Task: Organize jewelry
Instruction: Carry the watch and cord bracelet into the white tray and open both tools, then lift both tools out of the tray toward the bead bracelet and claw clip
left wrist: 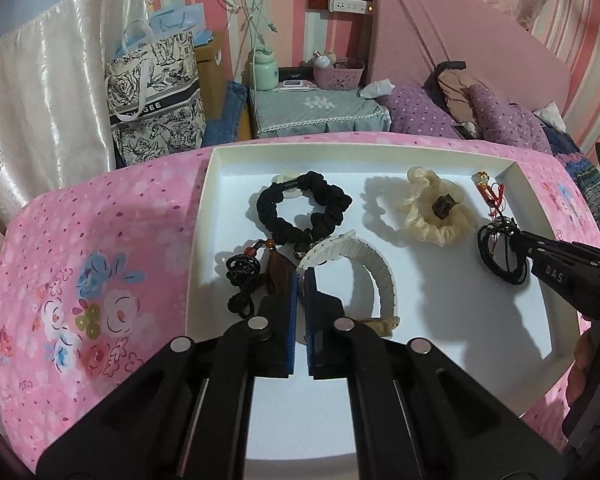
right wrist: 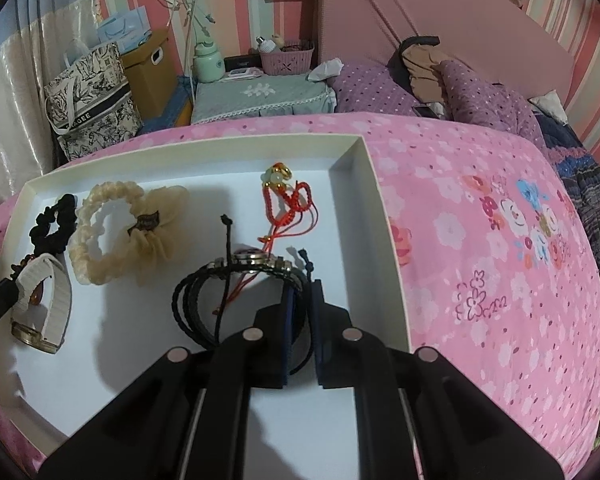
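Note:
A white tray [left wrist: 204, 240] lies on a pink floral cloth. It holds a black scrunchie [left wrist: 304, 204], a cream scrunchie [left wrist: 432, 208], a red cord bracelet [right wrist: 286, 196], a dark beaded cord with a brown pendant [left wrist: 256, 276] and a white watch [left wrist: 364, 264]. My left gripper [left wrist: 301, 278] is shut on the white watch's strap. My right gripper [right wrist: 305, 294] is shut on a black braided bracelet [right wrist: 204, 300] and holds it over the tray's right part; the bracelet also shows in the left wrist view [left wrist: 500, 252].
The tray's far right wall [right wrist: 364, 176] stands close to the right gripper. Behind the cloth are a patterned tote bag [left wrist: 156, 96], a grey-covered nightstand [left wrist: 320, 112] and purple bedding [left wrist: 460, 112].

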Demonstrator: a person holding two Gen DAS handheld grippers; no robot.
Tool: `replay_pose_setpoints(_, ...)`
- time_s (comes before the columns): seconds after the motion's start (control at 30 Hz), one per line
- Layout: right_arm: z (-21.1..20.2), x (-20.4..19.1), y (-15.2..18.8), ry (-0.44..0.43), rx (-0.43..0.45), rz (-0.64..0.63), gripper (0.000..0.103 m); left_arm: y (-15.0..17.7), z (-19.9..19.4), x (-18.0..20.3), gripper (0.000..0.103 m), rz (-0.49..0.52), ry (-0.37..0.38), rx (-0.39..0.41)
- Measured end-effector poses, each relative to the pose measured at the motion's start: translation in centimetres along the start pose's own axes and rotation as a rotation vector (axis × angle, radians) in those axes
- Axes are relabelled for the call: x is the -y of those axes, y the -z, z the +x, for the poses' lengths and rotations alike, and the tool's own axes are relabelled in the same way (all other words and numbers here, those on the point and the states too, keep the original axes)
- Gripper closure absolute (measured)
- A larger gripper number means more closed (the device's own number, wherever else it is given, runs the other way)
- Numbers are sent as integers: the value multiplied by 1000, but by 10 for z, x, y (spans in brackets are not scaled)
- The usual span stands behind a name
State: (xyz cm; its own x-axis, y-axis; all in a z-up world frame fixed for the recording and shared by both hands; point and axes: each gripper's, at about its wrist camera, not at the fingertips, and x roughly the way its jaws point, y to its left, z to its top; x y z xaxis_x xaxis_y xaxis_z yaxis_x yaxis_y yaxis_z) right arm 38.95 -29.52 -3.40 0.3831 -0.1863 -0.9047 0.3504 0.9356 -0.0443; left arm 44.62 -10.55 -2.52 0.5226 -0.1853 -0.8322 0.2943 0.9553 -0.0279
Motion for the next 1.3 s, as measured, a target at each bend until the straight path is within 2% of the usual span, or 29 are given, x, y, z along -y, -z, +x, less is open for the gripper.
replay_pose_setpoints(0.67,1,-16,-3,4,40,-75,92,2,-1,-1,100,-9,-5,-3)
replay_pose_setpoints(0.7,1,-16,-3,2,39,-79,90,3,-2,-1,97,-7,-9,-3)
replay_pose_setpoints(0.73,0,-15,-3,-1,41,-80,75,3,-3,0,94,-7,-12,-2)
replay_pose_setpoints(0.77,-2,-14,-3,-6,55,-77,56,4,-6,1,89,-5,-13,1)
replay_pose_setpoints(0.8,-6,-13,-2,1,78,-77,51,4,-8,1,86,-4,-14,8)
replay_pose_setpoints(0.93,-13,-12,-2,1,96,-91,50,5,-20,5,79,7,-15,35)
replay_pose_setpoints(1.0,-22,-10,-1,-17,108,-89,50,8,-29,7,66,13,-22,55)
replay_pose_setpoints(1.03,-27,-10,-1,-25,119,-91,47,8,-32,8,63,17,-25,65)
replay_pose_setpoints(1.1,-41,-9,3,-28,162,-99,39,12,-41,10,49,29,-40,99)
replay_pose_setpoints(1.13,-45,-9,6,-19,180,-100,27,15,-45,10,46,33,-47,113)
replay_pose_setpoints(1.17,-50,-8,10,-9,202,-98,21,17,-48,10,42,35,-50,122)
replay_pose_setpoints(1.23,-55,-7,16,-8,216,-102,21,22,-53,10,38,36,-51,131)
replay_pose_setpoints(1.3,-55,-6,24,-18,205,-109,21,29,-58,9,27,36,-62,144)
